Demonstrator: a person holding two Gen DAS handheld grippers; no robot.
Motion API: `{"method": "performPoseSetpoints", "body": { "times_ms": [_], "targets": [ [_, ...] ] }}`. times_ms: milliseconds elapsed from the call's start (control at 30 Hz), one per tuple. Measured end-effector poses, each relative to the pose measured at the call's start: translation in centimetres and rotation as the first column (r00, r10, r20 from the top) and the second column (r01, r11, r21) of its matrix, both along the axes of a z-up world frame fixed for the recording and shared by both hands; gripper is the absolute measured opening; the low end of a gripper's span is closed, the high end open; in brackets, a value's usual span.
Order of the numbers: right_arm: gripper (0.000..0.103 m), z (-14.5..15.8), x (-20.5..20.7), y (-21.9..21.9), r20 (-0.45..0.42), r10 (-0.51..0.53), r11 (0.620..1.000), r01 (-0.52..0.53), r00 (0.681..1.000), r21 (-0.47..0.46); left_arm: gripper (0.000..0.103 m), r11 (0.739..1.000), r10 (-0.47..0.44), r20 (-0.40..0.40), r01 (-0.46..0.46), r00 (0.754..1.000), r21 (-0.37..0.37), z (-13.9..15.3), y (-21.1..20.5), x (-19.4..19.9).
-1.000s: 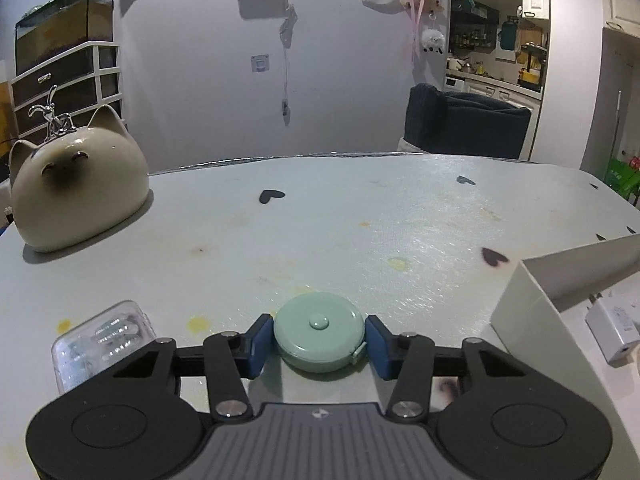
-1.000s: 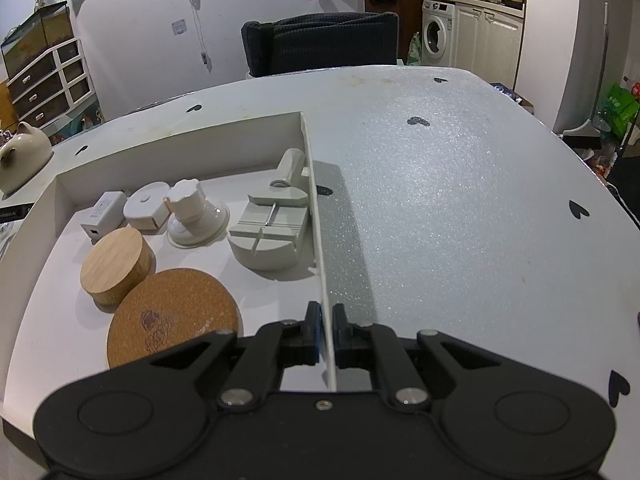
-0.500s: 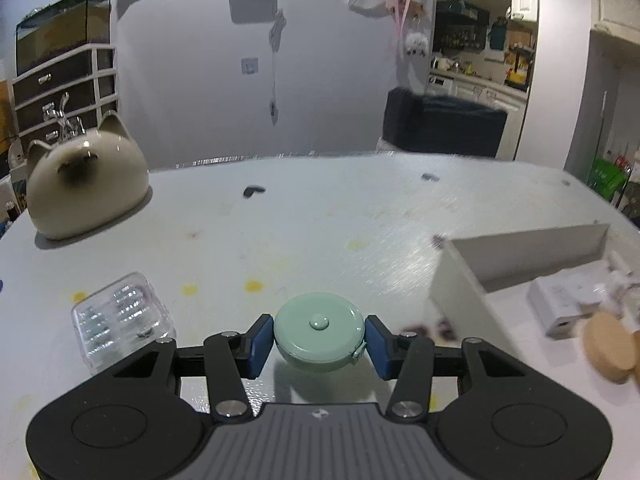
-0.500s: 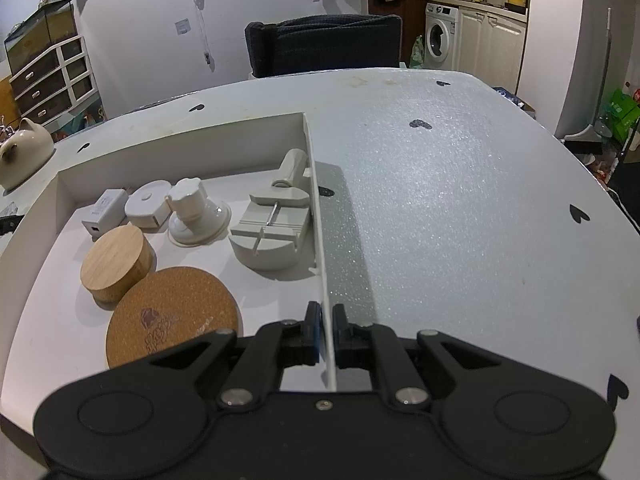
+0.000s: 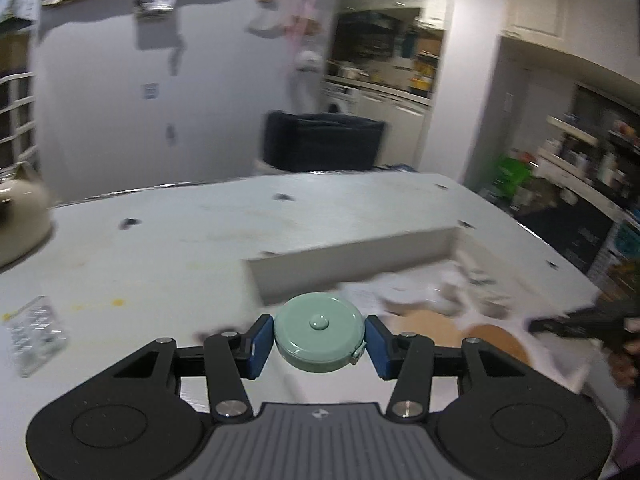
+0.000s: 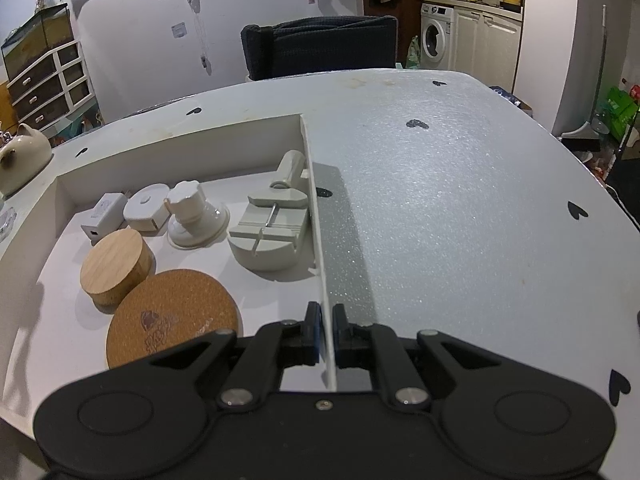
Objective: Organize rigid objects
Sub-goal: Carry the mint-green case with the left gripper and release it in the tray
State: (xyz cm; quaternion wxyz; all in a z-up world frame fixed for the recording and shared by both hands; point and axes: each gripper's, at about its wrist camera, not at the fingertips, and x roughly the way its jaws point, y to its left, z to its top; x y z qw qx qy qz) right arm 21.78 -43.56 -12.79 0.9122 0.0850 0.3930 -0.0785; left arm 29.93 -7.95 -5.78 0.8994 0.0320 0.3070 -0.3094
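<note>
Left wrist view: the left gripper (image 5: 319, 343) clamps a green tape measure (image 5: 319, 338) above the near left corner of the white tray (image 6: 316, 216).

The right gripper (image 6: 327, 330) pinches the tray's right wall. The blur hides clearance, so the tape measure may clip the rim, or land on the cork coaster (image 6: 174, 318). Pale, stained table (image 6: 440, 200); cluttered kitchen behind.

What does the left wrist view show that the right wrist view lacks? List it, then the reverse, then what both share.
Left wrist only: the green tape measure clamped in the left tool, and a clear plastic case on the table.

Right wrist only: the right tool pinching the tray's side wall, and the washing machine.

Both: the white tray, the cork coaster, the cat-shaped pot and the dark chair.
</note>
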Motion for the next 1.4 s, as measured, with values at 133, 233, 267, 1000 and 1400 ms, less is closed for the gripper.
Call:
{"method": "performPoseSetpoints", "body": {
  "times_ms": [133,233,267,1000,1400],
  "targets": [
    [0.008,0.0,0.0,0.0,0.004,-0.016,1.0,0.016,1.0,0.005,0.05,0.996,-0.09,-0.025,0.09,0.996,0.006,-0.6,-2.9,-1.8],
    [0.008,0.0,0.0,0.1,0.004,-0.021,1.0,0.021,1.0,-0.003,0.05,0.99,-0.137,-0.047,0.139,0.989,0.029,-1.5,-4.9,-2.7],
    [0.008,0.0,0.0,0.1,0.004,-0.022,1.0,0.022,1.0,-0.004,0.05,0.988,-0.148,-0.057,0.151,0.987,0.042,-1.9,-5.5,-2.9],
    [0.007,0.1,0.2,0.0,-0.01,-0.007,1.0,0.007,1.0,-0.005,0.05,0.97,-0.186,-0.15,0.206,0.971,0.128,-5.3,-10.2,-4.4],
    [0.007,0.0,0.1,0.0,-0.004,-0.007,1.0,0.007,1.0,-0.006,0.07,0.976,-0.165,-0.184,0.187,0.969,0.109,-5.3,-10.1,-4.5]
  ]
}}
